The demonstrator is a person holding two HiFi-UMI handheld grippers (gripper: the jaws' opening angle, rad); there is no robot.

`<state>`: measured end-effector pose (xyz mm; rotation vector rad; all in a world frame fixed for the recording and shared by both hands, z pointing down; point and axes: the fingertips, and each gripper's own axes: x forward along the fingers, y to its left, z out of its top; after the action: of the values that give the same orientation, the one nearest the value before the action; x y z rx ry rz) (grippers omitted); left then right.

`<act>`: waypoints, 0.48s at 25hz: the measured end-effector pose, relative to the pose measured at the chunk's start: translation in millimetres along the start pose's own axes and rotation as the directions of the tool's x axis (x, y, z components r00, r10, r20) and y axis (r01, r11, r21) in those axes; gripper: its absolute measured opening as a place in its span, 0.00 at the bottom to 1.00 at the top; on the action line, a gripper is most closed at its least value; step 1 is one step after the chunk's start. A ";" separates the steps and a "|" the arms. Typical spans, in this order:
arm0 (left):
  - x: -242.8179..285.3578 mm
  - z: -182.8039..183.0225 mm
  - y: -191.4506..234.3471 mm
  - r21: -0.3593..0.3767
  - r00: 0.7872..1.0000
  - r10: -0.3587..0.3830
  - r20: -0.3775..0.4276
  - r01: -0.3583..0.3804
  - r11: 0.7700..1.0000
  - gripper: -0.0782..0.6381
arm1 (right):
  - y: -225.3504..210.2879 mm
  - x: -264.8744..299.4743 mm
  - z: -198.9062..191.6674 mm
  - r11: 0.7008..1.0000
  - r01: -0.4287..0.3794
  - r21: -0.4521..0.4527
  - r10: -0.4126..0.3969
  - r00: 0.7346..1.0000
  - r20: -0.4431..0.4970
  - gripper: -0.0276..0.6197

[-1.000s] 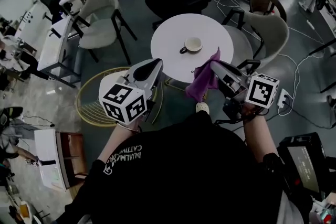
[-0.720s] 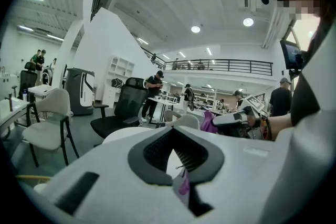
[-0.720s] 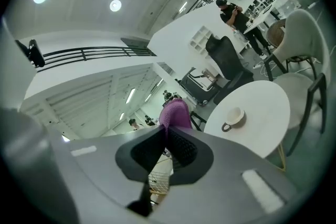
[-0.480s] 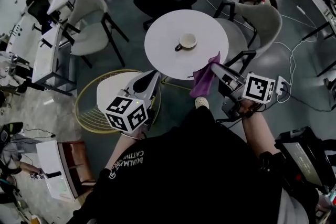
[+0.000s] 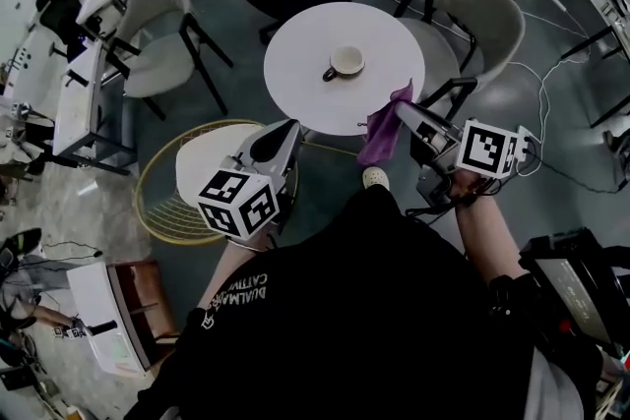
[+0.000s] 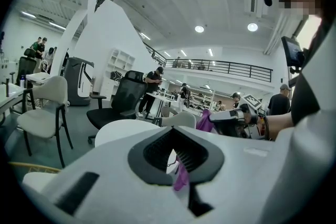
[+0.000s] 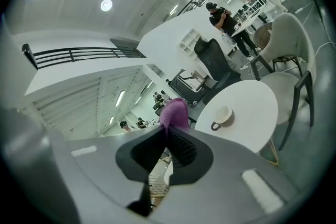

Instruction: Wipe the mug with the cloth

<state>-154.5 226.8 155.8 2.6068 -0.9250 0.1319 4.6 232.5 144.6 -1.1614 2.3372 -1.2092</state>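
Two claws are held just short of the table's near edge. Left claw (image 5: 287, 128) is fully closed and empty. Right claw (image 5: 404, 110) is clamped on a purple cloth (image 5: 382, 131), which hangs by the near-right edge. Farther off, the mug (image 5: 345, 62) stands upright near the middle of the round white table (image 5: 295, 89), untouched. Wiping has not begun; this looks like the approach. Next, the cloth must be brought to the mug.

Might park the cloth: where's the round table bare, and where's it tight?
The round table is bare all around the mug at its middle. Tight spots: its near-right edge, where the cloth hangs from the right tool, and the far side, hemmed by chairs.
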 end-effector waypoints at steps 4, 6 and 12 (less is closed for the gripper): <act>-2.4 -0.7 2.0 -0.007 1.000 0.012 0.006 -0.012 1.000 0.11 | 2.0 2.7 -1.5 1.000 -0.013 -0.002 0.013 1.000 -0.013 0.07; -4.6 -1.0 3.2 -0.008 1.000 0.017 0.008 -0.017 1.000 0.11 | 1.6 5.5 -2.1 1.000 -0.016 0.001 0.016 1.000 -0.018 0.07; -12.1 -2.2 0.1 -0.006 0.999 0.043 0.021 -0.043 0.999 0.11 | 7.1 7.0 -2.8 0.999 -0.044 -0.019 0.044 0.999 -0.032 0.07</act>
<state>-163.9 234.7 155.3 2.5890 -0.9877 0.1128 -5.2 231.1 141.6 -1.0986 2.3906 -1.2005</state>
